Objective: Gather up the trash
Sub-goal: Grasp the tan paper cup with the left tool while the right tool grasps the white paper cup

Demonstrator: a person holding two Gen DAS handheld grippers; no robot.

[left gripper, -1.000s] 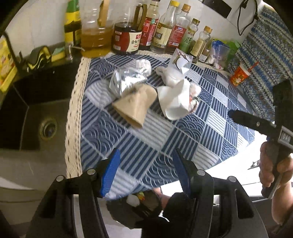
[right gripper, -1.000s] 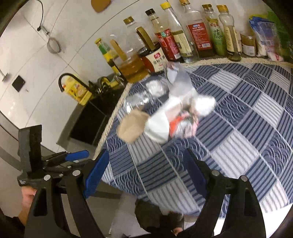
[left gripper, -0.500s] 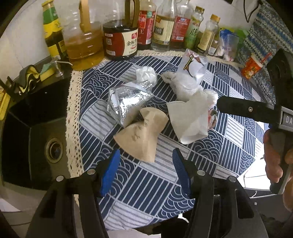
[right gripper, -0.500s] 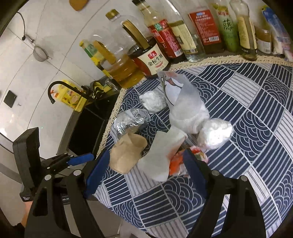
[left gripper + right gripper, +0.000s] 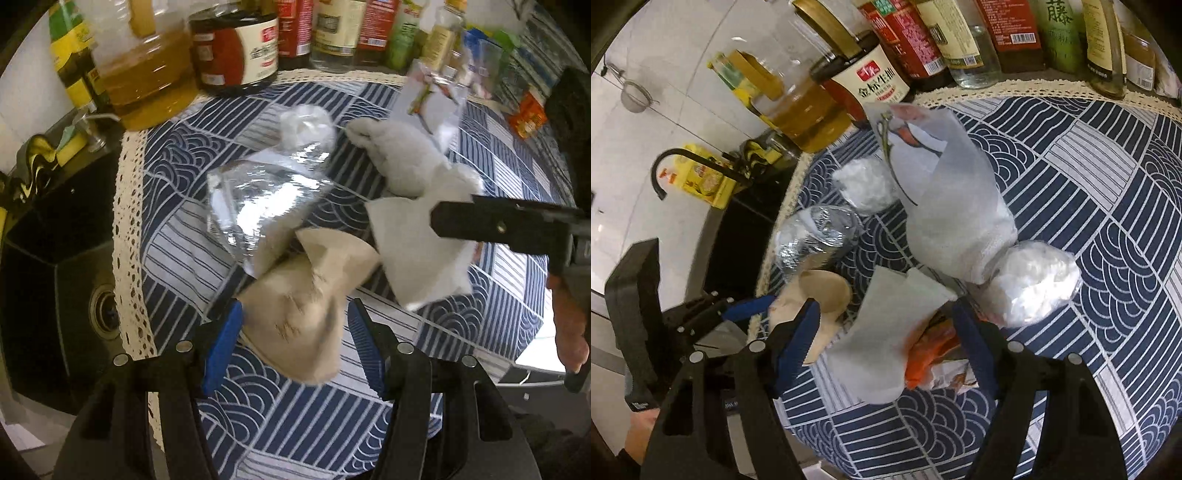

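left gripper (image 5: 293, 334) fingers wide, brown paper bag (image 5: 306, 295) sits right between them on the counter (image 5: 480, 306), its long axis running away toward the foil (image 5: 258, 199). left is nearer the bag, so it likely closes there. right gripper (image 5: 886, 332) also wide, straddling the white paper (image 5: 886, 332), nothing gripped. the right view shows an orange wrapper (image 5: 925, 350) tucked under that paper and a plastic wad (image 5: 1034, 284) beside it. the left view hides the wrapper but shows the bag's full outline.
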